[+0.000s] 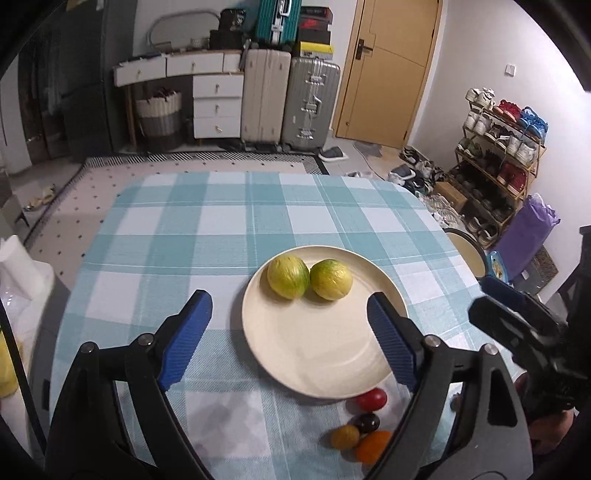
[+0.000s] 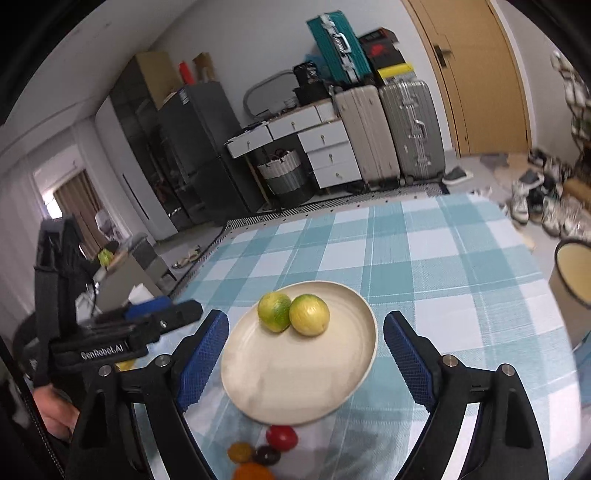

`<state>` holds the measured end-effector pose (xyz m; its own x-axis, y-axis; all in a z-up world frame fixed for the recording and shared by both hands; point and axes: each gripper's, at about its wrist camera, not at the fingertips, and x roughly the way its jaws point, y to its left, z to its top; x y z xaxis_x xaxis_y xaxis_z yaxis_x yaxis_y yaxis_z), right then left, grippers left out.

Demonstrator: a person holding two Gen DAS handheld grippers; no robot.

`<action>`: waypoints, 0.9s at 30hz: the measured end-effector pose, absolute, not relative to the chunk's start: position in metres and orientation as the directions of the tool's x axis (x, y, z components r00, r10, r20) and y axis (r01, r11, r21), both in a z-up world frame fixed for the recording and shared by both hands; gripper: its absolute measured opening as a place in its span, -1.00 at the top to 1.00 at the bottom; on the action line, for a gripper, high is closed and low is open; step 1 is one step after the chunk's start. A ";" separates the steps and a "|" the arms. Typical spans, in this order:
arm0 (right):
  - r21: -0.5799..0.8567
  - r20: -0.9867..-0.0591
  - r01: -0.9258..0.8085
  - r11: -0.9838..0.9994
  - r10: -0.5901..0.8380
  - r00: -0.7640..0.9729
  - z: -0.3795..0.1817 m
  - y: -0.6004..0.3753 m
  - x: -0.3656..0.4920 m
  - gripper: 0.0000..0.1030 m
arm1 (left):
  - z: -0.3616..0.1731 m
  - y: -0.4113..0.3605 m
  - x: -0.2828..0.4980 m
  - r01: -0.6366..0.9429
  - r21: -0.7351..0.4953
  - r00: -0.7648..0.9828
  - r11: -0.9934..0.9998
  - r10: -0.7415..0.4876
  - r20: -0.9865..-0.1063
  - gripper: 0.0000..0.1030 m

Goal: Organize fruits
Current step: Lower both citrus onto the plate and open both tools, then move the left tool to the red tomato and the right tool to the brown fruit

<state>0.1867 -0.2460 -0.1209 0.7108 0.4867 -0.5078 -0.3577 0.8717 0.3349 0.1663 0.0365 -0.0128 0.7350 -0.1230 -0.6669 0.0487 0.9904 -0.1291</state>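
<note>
- Room: pale walls; wooden door (image 1: 391, 70) at upper right of the left wrist view; dark tall cabinet (image 2: 195, 155) at centre left of the right wrist view.
- Floor: patterned rug (image 1: 155, 173) with a zigzag border, running behind the table.
- Table (image 1: 221, 229): covered by a teal-and-white checked cloth, filling the middle and lower part of both views.
- Luggage: beige suitcase (image 1: 264, 96) and silver suitcase (image 1: 310, 103) upright side by side against the far wall, a teal case (image 1: 277, 18) stacked above.
- White drawer unit (image 1: 216, 107), upper centre-left, with a woven basket (image 1: 159, 110) beside it.
- Shoe rack (image 1: 498, 147) at right edge, loaded; loose shoes on the floor near it.
- Left gripper (image 1: 290, 317): jaws spread wide, nothing between the pads; lower frame, framing the plate's near side.
- Right gripper (image 2: 306, 339): jaws likewise wide apart, holding nothing, poised over the plate.
- Plate (image 1: 332, 362): cream, round, on the cloth at centre right.
- Two yellow-green round fruits (image 1: 288, 277), (image 1: 331, 279): touching each other, on the plate's far half.
- Small fruits on the cloth just below the plate's near rim: red (image 1: 371, 399), dark (image 1: 365, 422), yellow (image 1: 344, 436), orange (image 1: 373, 446), clustered together.
</note>
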 end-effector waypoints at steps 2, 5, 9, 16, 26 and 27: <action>0.304 -0.497 -0.369 0.878 0.476 0.725 -0.118 -0.243 0.173 -0.92 | -0.009 0.037 0.150 0.037 -0.120 0.748 0.992 -0.107 -0.655 -0.75; 0.258 -0.470 -0.381 0.888 0.460 0.753 -0.113 -0.238 0.154 -0.93 | -0.004 0.037 0.131 0.026 -0.095 0.770 0.995 -0.081 -0.633 -0.95; 0.215 -0.447 -0.395 0.893 0.450 0.773 -0.108 -0.235 0.132 -0.99 | 0.002 0.038 0.104 0.011 -0.071 0.798 0.997 -0.052 -0.600 -0.98; 0.116 -0.425 -0.406 0.907 0.414 0.805 -0.101 -0.231 0.097 -0.99 | 0.001 0.039 0.072 0.005 -0.066 0.808 0.998 -0.043 -0.587 -0.98; 0.118 -0.406 -0.427 0.897 0.436 0.803 -0.110 -0.242 0.058 -0.99 | -0.022 0.031 0.032 0.039 -0.046 0.798 0.998 -0.059 -0.600 -0.98; 0.115 -0.406 -0.424 0.898 0.432 0.805 -0.111 -0.243 0.057 -0.99 | -0.025 0.031 0.029 0.048 -0.049 0.794 0.998 -0.068 -0.604 -0.98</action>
<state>0.0566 -0.2432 -0.1106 0.8053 0.4319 -0.4061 -0.4237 0.8984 0.1153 0.0292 0.0306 -0.0255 0.7942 -0.0677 -0.6039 0.0475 0.9977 -0.0494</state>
